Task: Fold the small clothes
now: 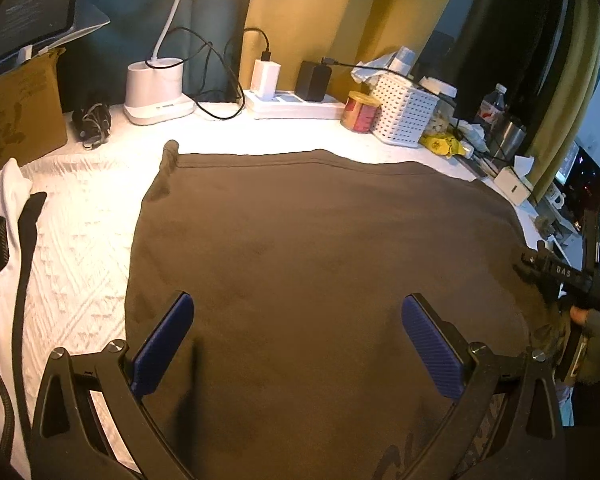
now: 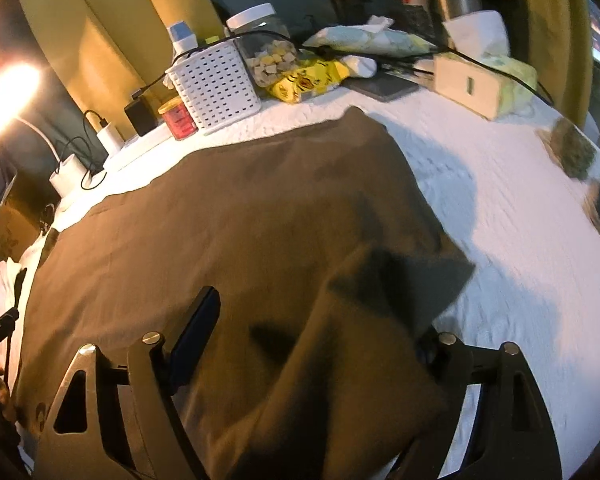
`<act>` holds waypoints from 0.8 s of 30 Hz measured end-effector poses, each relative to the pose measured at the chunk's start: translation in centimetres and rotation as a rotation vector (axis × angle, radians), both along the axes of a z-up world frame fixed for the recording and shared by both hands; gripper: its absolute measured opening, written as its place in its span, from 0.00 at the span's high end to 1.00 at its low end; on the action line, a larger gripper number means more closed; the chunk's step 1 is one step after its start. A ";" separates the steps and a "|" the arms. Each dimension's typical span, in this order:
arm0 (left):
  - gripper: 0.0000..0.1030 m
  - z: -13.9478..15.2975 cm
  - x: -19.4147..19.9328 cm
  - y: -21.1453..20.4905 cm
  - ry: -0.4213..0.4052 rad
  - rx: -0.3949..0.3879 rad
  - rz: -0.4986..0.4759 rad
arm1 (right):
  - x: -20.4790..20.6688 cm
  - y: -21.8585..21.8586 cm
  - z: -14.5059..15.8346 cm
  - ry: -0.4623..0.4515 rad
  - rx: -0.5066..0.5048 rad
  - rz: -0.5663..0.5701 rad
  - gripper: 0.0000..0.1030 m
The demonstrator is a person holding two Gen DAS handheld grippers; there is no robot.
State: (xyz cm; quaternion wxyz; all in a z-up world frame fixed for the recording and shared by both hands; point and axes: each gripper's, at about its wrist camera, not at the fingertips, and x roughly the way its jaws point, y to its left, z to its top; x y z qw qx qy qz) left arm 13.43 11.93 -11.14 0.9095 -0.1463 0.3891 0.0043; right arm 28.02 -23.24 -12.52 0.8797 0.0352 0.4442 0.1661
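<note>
Brown T-shirt [image 1: 320, 248] spread flat mid-desk [image 1: 84, 216], soft, light and limp, its raised fold lying between my wide-apart right claw [image 2: 312, 344], left claw [image 1: 298, 340] gaping empty above the cloth at 6 o'clock; best pinched at the edge.

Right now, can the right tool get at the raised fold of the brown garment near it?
Probably yes. The raised fold of the brown garment lies between the open fingers of the right tool, on the white cloth, and nothing blocks it.
</note>
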 end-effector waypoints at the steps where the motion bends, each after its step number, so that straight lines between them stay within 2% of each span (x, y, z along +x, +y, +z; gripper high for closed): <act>1: 0.01 0.0 0.1 0.1 0.000 0.001 0.001 | 0.3 0.3 -0.1 -0.003 -0.010 0.010 0.33; 2: 0.01 0.0 0.2 0.2 0.001 0.002 0.003 | 0.6 0.6 -0.1 -0.007 -0.024 0.025 0.37; 4: 0.01 -0.1 0.5 0.5 0.004 0.001 0.010 | 1.0 1.6 -0.2 -0.018 -0.065 0.064 0.55; 8: 0.01 -0.8 1.0 1.1 0.019 -0.002 0.031 | 0.9 3.6 -0.6 -0.047 -0.147 0.124 0.58; 11: 0.01 -1.2 1.2 1.4 0.028 0.003 0.039 | 1.0 4.2 -0.7 -0.050 -0.153 0.153 0.65; 13: 0.01 -1.4 1.3 1.4 0.032 0.004 0.036 | 1.1 4.4 -0.7 -0.047 -0.140 0.174 0.76; 19: 0.01 -0.7 0.8 1.9 0.007 0.007 0.028 | 1.3 4.7 -0.3 -0.045 -0.127 0.169 0.80; 24: 0.01 0.2 -0.4 3.1 -0.022 0.014 0.051 | 0.6 5.6 1.5 -0.084 -0.116 0.179 0.80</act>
